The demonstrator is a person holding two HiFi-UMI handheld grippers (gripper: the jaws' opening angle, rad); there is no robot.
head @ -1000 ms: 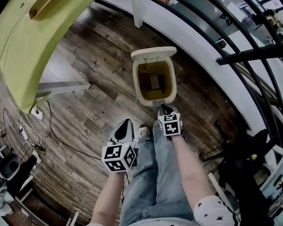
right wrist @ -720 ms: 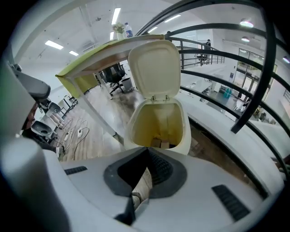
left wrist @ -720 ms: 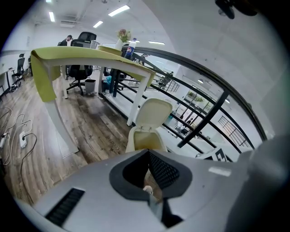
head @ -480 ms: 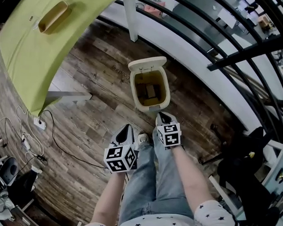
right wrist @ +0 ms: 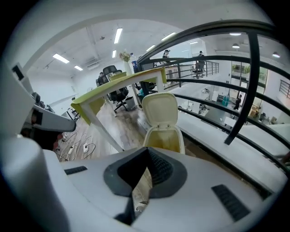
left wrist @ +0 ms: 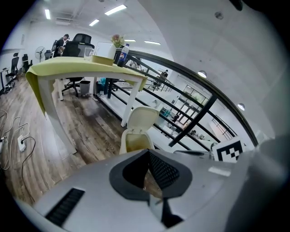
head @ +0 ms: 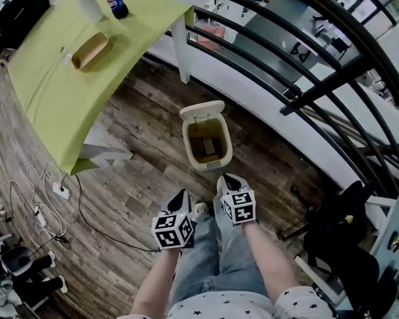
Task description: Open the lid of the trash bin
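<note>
The cream trash bin (head: 208, 147) stands on the wood floor with its lid (head: 202, 111) tipped up and back, so the yellowish inside shows, with something small at the bottom. My left gripper (head: 180, 195) hovers shut over the floor, short of the bin and to its left. My right gripper (head: 226, 181) is shut too, just short of the bin's front rim and not touching it. In the left gripper view the shut gripper (left wrist: 147, 154) points at the bin (left wrist: 135, 142) and raised lid (left wrist: 142, 118). From the right gripper (right wrist: 147, 150) the lid (right wrist: 161, 108) stands upright above the bin (right wrist: 165, 139).
A yellow-green table (head: 72, 66) with a wooden tray and a bottle stands left of the bin. A black railing (head: 300, 87) runs behind it. A power strip and cables (head: 58, 191) lie on the floor at left. Dark gear (head: 344, 226) sits at right. The person's jeans (head: 212, 254) are below.
Both grippers have drawn back from the bin; the right one was at its front rim and now stands apart. The view has pulled up and away. The lid stays open.
</note>
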